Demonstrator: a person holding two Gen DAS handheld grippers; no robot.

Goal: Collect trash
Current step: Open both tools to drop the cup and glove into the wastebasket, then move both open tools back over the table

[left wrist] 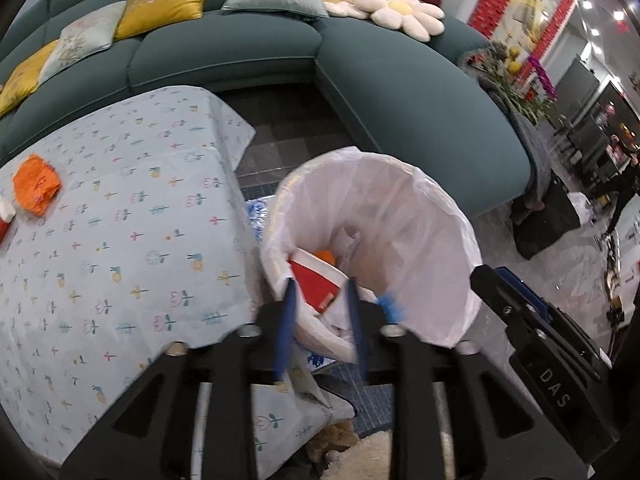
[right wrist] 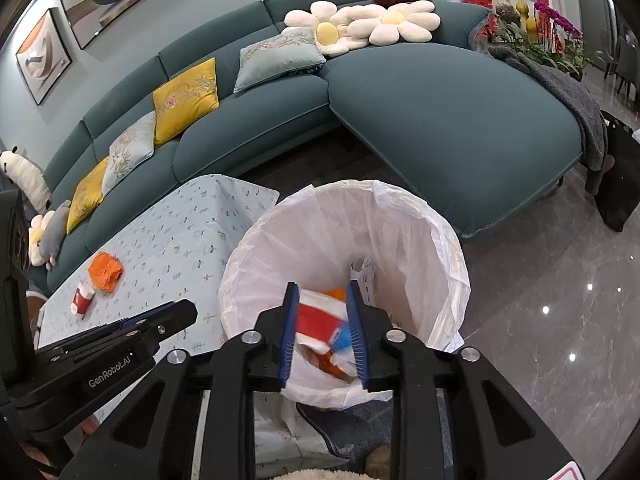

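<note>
Both your grippers hang over the lined trash bin [right wrist: 344, 280]. Left gripper [left wrist: 322, 320] — jaws parted, nothing between them. Right gripper [right wrist: 324, 328] — jaws apart, with a blurred red-and-white wrapper [right wrist: 320, 320] in the gap; whether it is gripped or loose, you cannot tell. On the bench [right wrist: 168, 240] at nine o'clock of the bin: crumpled orange paper [right wrist: 105, 271] and a small red cup [right wrist: 82, 298].

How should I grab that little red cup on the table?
Judging from its pose, the red cup stands upright on the table beside the orange wrapper, so come in level from the open side away from the wrapper. Close the fingers across its round middle, below the white rim. Squeeze gently; it looks like thin paper.
</note>
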